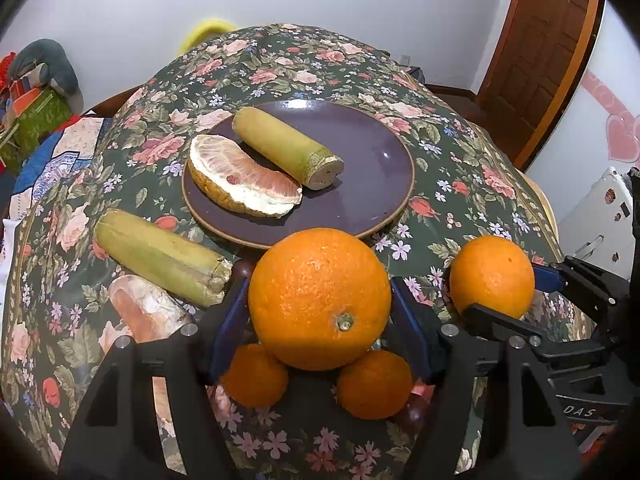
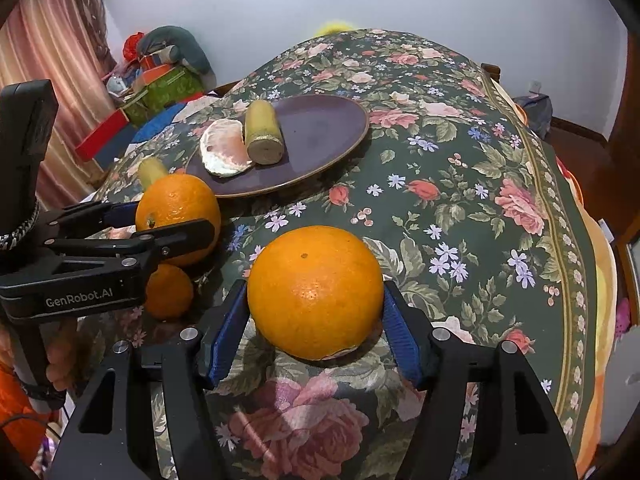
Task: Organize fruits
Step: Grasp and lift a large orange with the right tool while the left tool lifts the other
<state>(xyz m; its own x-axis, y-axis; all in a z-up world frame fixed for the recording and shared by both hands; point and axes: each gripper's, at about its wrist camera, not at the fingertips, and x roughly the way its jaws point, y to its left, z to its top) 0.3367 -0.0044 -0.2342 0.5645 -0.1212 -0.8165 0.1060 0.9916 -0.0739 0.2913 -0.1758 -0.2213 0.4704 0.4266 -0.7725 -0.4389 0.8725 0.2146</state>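
My left gripper (image 1: 320,312) is shut on a large orange (image 1: 320,296), held above two small oranges (image 1: 256,376) on the floral cloth. My right gripper (image 2: 316,312) is shut on another orange (image 2: 316,292); it also shows in the left wrist view (image 1: 492,276). A purple plate (image 1: 368,168) farther back holds a pomelo wedge (image 1: 244,180) and a sugarcane piece (image 1: 288,148). A second sugarcane piece (image 1: 160,256) lies on the cloth left of the plate. The left gripper with its orange (image 2: 176,216) shows at the left of the right wrist view.
The round table has a dark floral cloth (image 2: 460,184). A pinkish wrapped item (image 1: 144,308) lies beside the loose sugarcane. Boxes and cushions (image 2: 164,76) are piled behind the table at left. A wooden door (image 1: 548,48) stands at right.
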